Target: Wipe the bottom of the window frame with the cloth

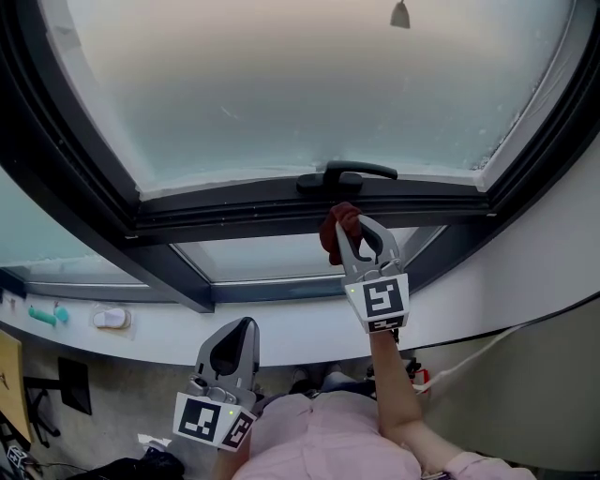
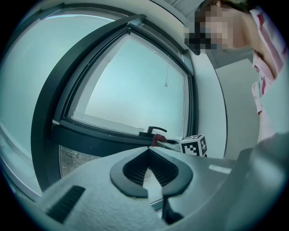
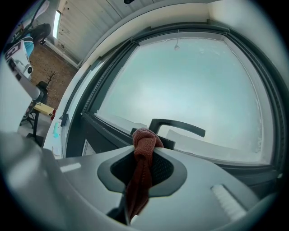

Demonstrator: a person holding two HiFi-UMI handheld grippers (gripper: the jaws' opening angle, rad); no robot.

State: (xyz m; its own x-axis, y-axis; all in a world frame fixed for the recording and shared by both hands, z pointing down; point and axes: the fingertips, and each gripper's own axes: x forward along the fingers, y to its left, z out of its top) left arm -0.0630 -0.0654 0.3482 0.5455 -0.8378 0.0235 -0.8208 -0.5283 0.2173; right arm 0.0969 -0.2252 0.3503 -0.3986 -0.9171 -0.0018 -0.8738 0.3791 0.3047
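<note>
A dark red cloth (image 1: 339, 229) is bunched at the tips of my right gripper (image 1: 352, 225), which is shut on it and held up just below the black window handle (image 1: 349, 174) on the dark bottom rail of the window frame (image 1: 234, 208). From the right gripper view the cloth (image 3: 143, 155) hangs down between the jaws, its knotted end in front of the handle (image 3: 178, 127). My left gripper (image 1: 246, 325) is low, under the white sill (image 1: 187, 337), shut and holding nothing. In the left gripper view its closed tips (image 2: 148, 149) point toward the frame (image 2: 104, 135).
A lower fixed pane (image 1: 262, 255) lies beneath the rail. On the sill at left are a teal object (image 1: 47, 316) and a small white object (image 1: 111, 320). A cord pull (image 1: 400, 14) hangs at the top. A white cable (image 1: 487, 345) runs down the right wall.
</note>
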